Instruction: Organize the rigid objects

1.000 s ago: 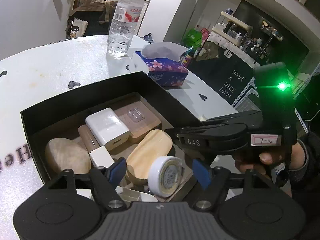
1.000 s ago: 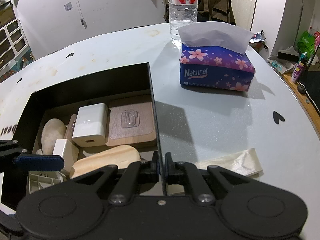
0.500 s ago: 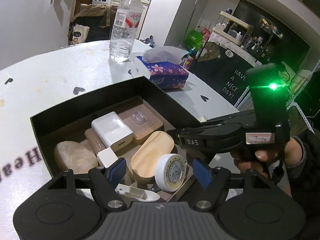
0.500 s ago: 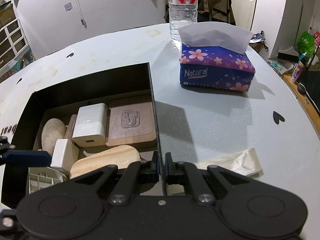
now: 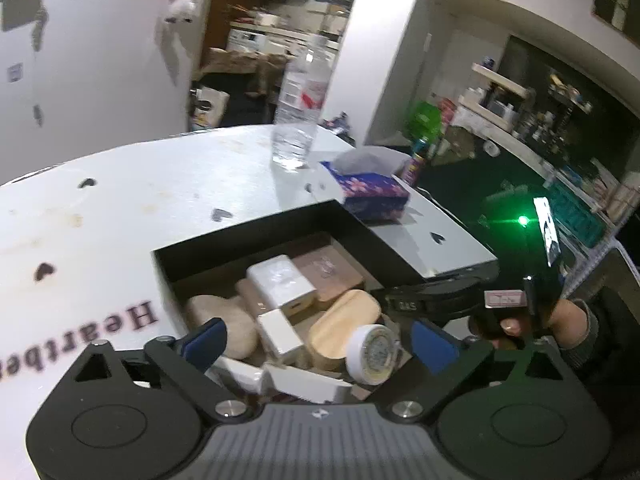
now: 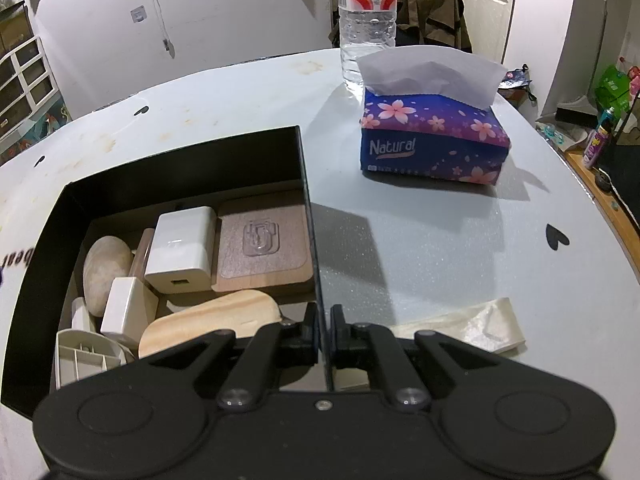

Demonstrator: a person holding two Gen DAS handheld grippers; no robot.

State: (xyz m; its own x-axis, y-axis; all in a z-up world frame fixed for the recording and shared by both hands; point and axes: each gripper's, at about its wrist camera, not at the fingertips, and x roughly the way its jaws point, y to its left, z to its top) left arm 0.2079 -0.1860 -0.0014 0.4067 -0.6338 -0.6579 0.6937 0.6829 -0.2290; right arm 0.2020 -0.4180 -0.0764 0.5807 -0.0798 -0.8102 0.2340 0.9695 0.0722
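A black box [image 6: 180, 156] on the white table holds a white charger [image 6: 180, 248], a brown hook plate [image 6: 262, 248], a stone [image 6: 106, 268], a wooden oval piece [image 6: 212, 320], a white ribbed part [image 6: 86, 360] and a tape roll [image 5: 372, 354]. My right gripper [image 6: 325, 334] is shut on the box's right wall. My left gripper [image 5: 316, 340] is open and empty, raised above the box's near end. The box shows in the left wrist view [image 5: 256, 236] too.
A purple tissue pack [image 6: 434, 136] and a water bottle [image 6: 366, 12] stand behind the box on the table [image 6: 440, 248]. A crumpled clear wrapper [image 6: 476, 328] lies right of my right gripper. The table's edge runs along the right.
My left gripper has pulled up and back from the box, leaving the tape roll inside. The right gripper has kept its hold on the box wall.
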